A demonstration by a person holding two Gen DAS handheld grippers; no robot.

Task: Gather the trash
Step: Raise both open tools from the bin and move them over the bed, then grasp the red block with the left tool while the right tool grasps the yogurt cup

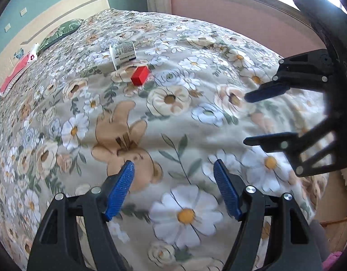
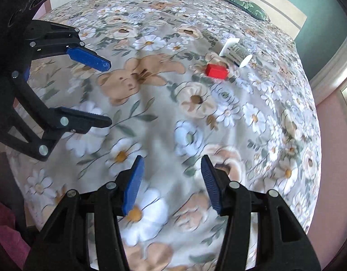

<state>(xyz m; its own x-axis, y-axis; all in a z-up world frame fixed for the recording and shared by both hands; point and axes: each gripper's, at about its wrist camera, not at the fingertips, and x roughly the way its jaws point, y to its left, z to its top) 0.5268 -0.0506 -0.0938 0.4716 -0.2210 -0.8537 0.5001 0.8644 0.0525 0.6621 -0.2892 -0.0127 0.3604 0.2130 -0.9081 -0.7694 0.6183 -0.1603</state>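
- Bedding with a floral and bear print, the bedspread [image 1: 173, 122], is seen filling both wrist views.
- The left gripper [image 1: 173, 169] is held above the cloth with its blue pads [image 1: 119, 192] set wide apart; nothing is gripped between them.
- The right gripper [image 2: 171, 164] is likewise held over the cover, its jaws parted and empty. Its opening is the narrower of the two.
- Each gripper is also caught at the edge of the other's view, with nothing between its fingers.
- A small red box [image 1: 140, 75] is found lying on the bedspread, well ahead of both grippers.
- A white printed carton [image 1: 123, 54], opened at its ends, is seen just beyond the red box, almost touching it.
- A green leaf-patterned pillow [image 1: 60, 32] and a red-and-white pillow [image 1: 17, 70] are placed at the headboard [image 1: 60, 11].
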